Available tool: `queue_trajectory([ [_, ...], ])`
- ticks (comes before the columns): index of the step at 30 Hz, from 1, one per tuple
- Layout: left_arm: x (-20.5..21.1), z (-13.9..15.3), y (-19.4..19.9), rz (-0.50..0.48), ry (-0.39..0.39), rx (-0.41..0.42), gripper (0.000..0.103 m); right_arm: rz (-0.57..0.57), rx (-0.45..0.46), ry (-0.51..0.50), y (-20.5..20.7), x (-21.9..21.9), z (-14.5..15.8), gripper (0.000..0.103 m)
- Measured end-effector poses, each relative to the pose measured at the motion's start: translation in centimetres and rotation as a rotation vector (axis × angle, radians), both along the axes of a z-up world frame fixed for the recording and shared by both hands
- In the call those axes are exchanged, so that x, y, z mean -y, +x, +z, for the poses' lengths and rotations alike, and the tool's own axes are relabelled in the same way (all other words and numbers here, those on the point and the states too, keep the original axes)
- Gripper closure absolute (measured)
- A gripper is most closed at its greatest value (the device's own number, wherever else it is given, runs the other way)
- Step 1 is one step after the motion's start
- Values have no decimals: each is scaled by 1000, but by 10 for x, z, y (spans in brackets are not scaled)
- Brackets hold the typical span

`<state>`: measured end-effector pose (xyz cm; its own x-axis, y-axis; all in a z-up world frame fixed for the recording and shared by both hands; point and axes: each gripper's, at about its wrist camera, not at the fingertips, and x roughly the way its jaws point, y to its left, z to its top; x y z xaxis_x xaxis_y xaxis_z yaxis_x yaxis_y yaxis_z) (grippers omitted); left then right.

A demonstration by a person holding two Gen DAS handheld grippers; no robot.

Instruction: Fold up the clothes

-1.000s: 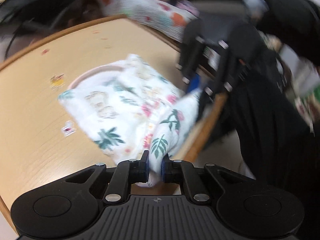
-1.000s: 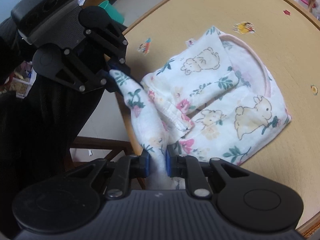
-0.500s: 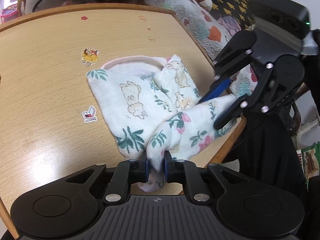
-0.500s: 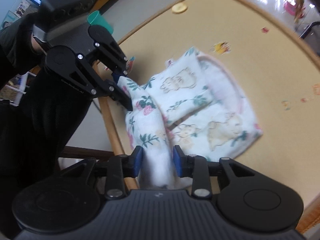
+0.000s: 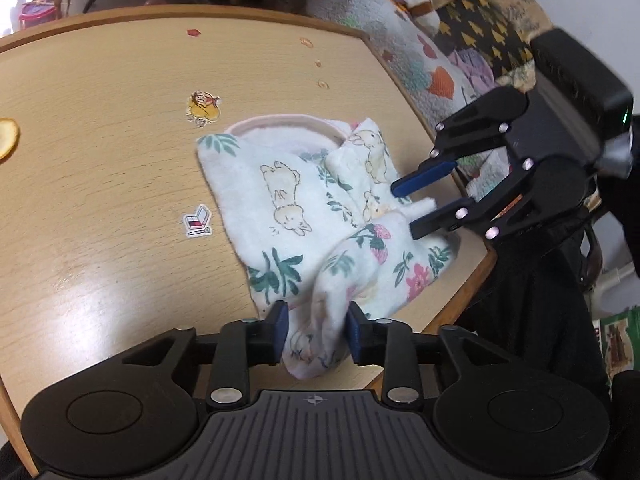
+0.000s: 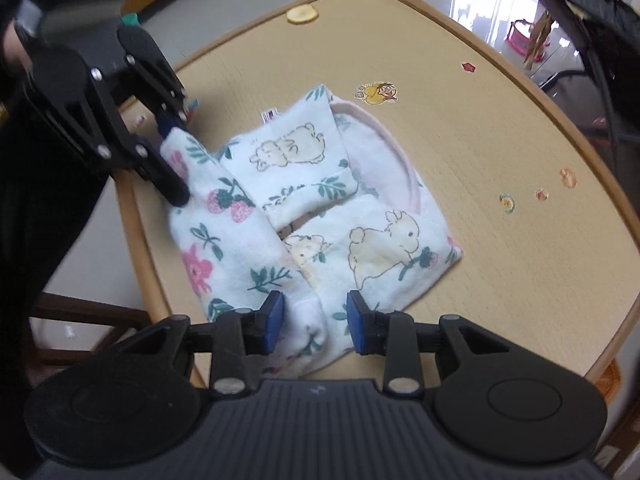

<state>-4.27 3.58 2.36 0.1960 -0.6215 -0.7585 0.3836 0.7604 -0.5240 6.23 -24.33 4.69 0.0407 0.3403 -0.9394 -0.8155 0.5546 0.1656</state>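
Lying on the worktop [image 6: 500, 128] near its edge is a small white garment [image 6: 320, 208] with bunnies and flowers, partly folded into a bundle. The left gripper [image 5: 316, 330] has its fingers apart, with a soft fold of cloth loose between them. The right gripper [image 6: 315, 322] is the same: fingers apart around the hem at 6 o'clock. The cloth looks light, soft and floppy, so it will sag and bunch. A good place to pinch is a thick corner or hem.
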Motion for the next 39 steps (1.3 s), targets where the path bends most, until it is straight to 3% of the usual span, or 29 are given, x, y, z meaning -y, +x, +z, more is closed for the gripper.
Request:
queue_trajectory([
  [2, -4, 2, -4, 43, 22, 24, 57, -8, 15, -4, -1, 0, -1, 70],
  [9, 5, 18, -23, 59, 114, 153, 57, -50, 55, 1, -6, 2, -2, 70],
  [16, 4, 55, -44, 82, 198, 358, 57, -103, 49, -20, -4, 0, -4, 70],
  [19, 6, 74, -57, 44, 227, 448, 57, -113, 45, -29, -1, -2, -5, 70],
  [24, 19, 96, -83, -168, 253, 535, 55, -134, 35, -36, 4, -2, -7, 69],
  [33, 44, 81, -89, -320, 239, 557, 55, -166, 19, -58, 1, -3, -3, 67],
  [39, 53, 47, -71, -284, 261, 477, 55, -155, 34, -97, -3, -10, 0, 66],
])
